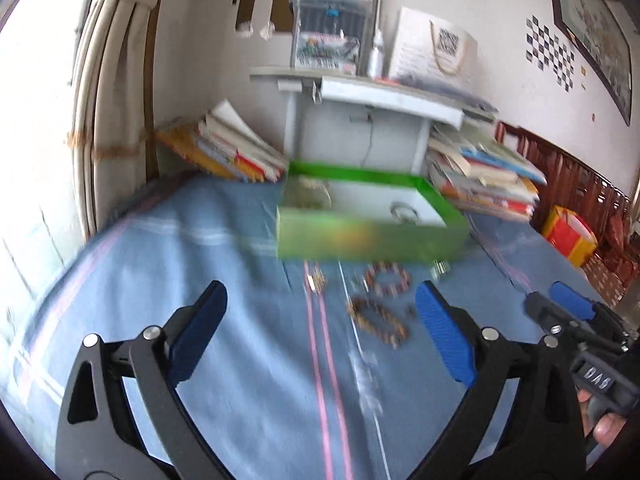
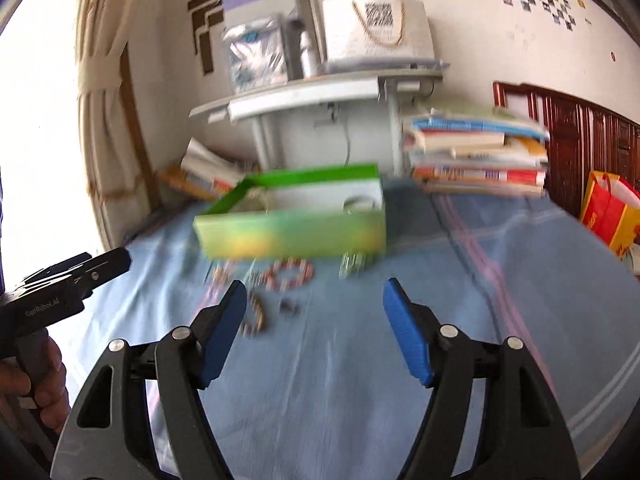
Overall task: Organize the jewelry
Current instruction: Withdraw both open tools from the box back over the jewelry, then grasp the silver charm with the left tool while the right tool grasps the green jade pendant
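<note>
Blue striped bedding point(image 1: 240, 360) covers the bed under both tongs. Left tongs point(image 1: 320, 320) gape wide with nothing between the blue pads; right tongs point(image 2: 316, 316) stand open too, also empty. Just ahead lie loose pieces: a brown bead bracelet point(image 1: 378, 320), a reddish bead bracelet point(image 2: 290, 274) and smaller blurred bits. Beyond them sits an open green box point(image 1: 372, 236) with a ring-shaped piece inside, and stacked books point(image 2: 476, 156) stand behind.

Our left gripper point(image 1: 322, 312) and right gripper point(image 2: 314, 312) look alike: black plastic frames with triangular cut-outs, round silver pivot screws, and ribbed blue pads point(image 1: 444, 332) on the inner finger faces. The left gripper's black body bears pale lettering, too blurred to read surely.
</note>
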The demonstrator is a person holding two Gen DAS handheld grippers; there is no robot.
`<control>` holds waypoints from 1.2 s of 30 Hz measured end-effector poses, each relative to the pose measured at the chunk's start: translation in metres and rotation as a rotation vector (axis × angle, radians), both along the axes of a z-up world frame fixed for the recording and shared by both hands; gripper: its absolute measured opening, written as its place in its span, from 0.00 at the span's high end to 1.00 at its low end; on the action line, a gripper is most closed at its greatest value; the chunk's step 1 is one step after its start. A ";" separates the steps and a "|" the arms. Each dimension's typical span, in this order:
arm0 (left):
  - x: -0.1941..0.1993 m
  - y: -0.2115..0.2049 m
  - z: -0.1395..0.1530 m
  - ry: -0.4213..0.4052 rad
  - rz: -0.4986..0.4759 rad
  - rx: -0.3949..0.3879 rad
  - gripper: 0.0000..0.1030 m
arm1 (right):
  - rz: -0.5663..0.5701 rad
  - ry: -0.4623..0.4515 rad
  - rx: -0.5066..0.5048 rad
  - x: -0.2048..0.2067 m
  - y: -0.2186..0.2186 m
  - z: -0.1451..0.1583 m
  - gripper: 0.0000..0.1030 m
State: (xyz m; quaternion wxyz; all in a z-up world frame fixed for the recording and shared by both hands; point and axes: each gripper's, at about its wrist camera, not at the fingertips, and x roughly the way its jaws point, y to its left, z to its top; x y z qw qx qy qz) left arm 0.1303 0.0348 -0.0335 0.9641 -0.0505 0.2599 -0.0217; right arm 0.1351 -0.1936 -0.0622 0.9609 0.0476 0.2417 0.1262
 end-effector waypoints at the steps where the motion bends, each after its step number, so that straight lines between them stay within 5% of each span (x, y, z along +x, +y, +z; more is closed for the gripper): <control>1: -0.008 -0.004 -0.008 0.016 -0.014 -0.002 0.09 | 0.002 0.004 -0.007 -0.006 0.002 -0.005 0.32; 8: -0.042 -0.020 -0.034 0.057 -0.053 0.023 0.09 | 0.013 0.033 -0.010 -0.036 0.006 -0.024 0.32; 23: -0.049 -0.021 -0.027 0.047 -0.064 0.022 0.09 | 0.008 0.023 0.002 -0.048 0.004 -0.021 0.32; 30: -0.025 -0.015 -0.029 0.071 -0.058 0.032 0.15 | 0.013 0.059 0.027 -0.039 0.001 -0.028 0.32; 36: 0.033 -0.005 -0.025 0.110 -0.052 0.049 0.23 | 0.005 0.075 0.023 -0.028 -0.001 -0.033 0.32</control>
